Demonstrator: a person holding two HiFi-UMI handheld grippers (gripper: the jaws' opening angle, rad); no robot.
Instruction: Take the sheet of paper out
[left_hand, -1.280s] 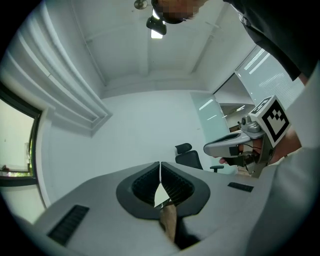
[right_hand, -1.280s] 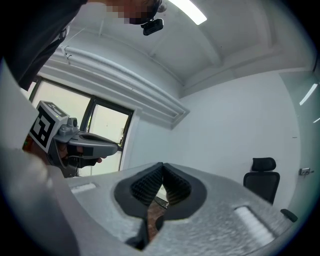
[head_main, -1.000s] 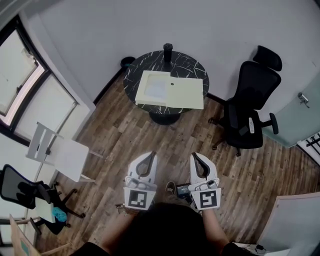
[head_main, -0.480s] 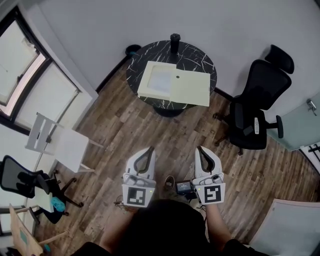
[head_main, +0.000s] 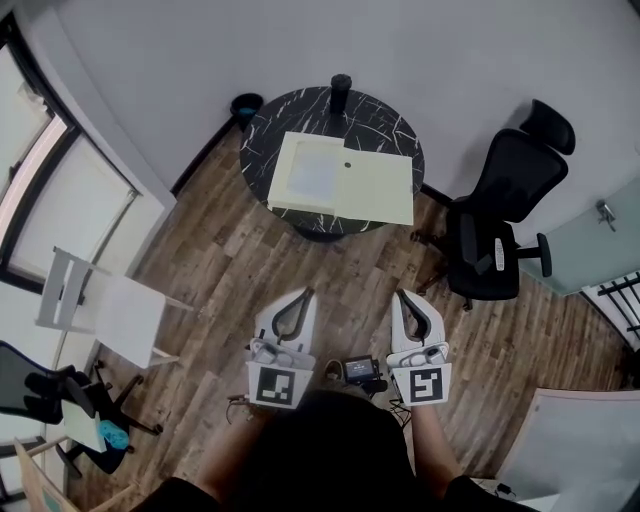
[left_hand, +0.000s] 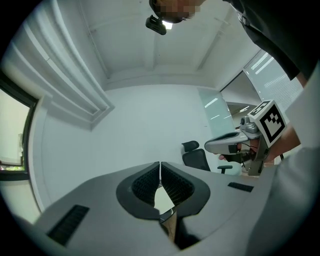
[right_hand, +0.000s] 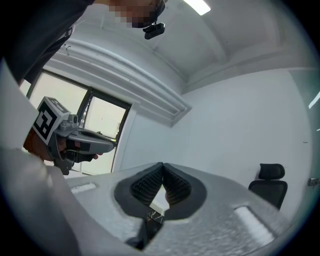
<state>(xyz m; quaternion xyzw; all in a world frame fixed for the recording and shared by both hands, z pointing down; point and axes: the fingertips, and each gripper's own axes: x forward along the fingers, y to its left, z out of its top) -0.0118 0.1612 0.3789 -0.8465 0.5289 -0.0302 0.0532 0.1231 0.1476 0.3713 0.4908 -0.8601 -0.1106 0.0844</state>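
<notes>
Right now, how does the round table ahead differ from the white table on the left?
The round table has a black, white-veined top; the white table has a plain rectangular one. The round table carries a cream folder and a dark cylinder; it stands by the wall, the white table by the window. Both stand on the wood floor.

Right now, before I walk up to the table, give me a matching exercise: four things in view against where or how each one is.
1. pale yellow folder
2. black office chair
3. black cylinder
4. left gripper

A. jaws together, nothing between them
B. upright at the far edge of the round table
C. on the floor, right of the table
D. lying flat on the table

Pairs: 1-D, 2-C, 3-B, 4-A
</notes>
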